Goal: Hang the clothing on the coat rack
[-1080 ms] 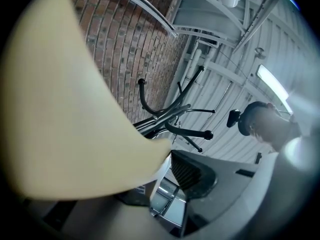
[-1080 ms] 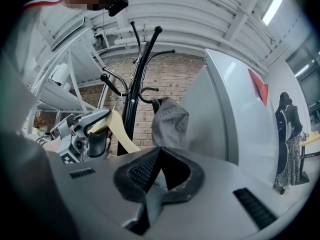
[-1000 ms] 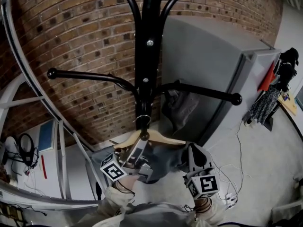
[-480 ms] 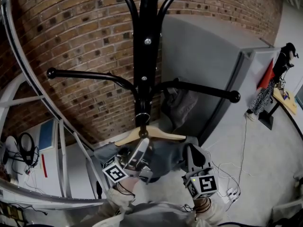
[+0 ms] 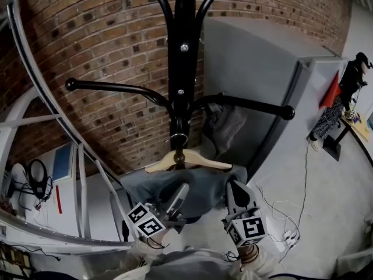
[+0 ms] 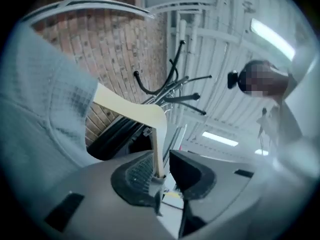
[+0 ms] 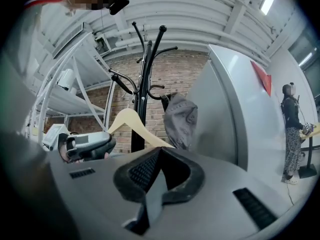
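The clothing, a grey-blue top, is draped on a wooden hanger. The hanger hook sits up against the black pole of the coat rack, below the two side arms. Can't tell exactly what the hook catches on. It looks hung, w/ the hanger near level.

The left gripper is right under the hanger. Its jaws are apart w/ a thin edge of the wood between them. The wood lies against one pad and there's a clear gap to the other, so no real grip. The right gripper is low on the person's right, near the garment's hem. Its jaws are closed on nothing.

The step in hand is prob. the release and pull-away. To do it well:
- Open the left jaws a bit wider first so neither pad drags the wood.
- Back out straight along the jaw line, down and toward the body, w/o any sideways swing.
- Go slow. A nudge could tip the hanger or lift the hook off.
- Keep the right gripper close to steady the cloth if it sways.

A second grey garment hangs on the rack's right arm, just beside, so keep clear of it. Behind are the brick wall and a grey cabinet.
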A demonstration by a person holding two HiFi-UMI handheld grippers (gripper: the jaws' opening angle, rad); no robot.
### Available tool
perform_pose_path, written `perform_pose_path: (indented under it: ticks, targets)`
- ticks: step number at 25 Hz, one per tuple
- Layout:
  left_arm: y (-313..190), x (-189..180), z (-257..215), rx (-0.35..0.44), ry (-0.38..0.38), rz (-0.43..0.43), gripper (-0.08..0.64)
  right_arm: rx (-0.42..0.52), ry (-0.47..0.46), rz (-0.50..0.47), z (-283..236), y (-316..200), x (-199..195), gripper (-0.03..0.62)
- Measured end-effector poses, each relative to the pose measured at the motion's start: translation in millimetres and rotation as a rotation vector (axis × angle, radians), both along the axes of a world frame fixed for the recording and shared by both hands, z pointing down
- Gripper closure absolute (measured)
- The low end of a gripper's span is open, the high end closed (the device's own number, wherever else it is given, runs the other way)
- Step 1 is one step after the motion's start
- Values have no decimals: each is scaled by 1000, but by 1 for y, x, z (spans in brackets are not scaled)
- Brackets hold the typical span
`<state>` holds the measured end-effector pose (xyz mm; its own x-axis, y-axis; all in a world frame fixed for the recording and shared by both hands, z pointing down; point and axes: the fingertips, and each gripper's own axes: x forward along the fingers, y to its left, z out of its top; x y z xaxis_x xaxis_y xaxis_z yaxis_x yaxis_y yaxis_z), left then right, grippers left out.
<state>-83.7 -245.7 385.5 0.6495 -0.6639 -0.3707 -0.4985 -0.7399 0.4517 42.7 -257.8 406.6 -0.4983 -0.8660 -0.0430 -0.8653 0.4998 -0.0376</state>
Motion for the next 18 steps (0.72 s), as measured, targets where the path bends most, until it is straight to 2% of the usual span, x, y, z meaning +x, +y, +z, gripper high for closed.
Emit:
perform_pose_path:
  ticks: [2,8,12,15,18]
  targets:
    - [4,-2,8,-3,-82,-55,484,-8,-6,-10,5,2,-2,571]
    - [13,-18,30,-57,-204,-167,549,-31,-8,-60,15,15,-19,571]
    - [21,-29,48,-58,-299,-240,552,-39,0,-94,16,23,-27,571]
    - [25,-38,56,-49,-398,-325,552,-35,-2,-111,17,27,-30,571]
    - [26,-43,62,-54,-445,-386,552,-37,11,-128,18,29,-34,571]
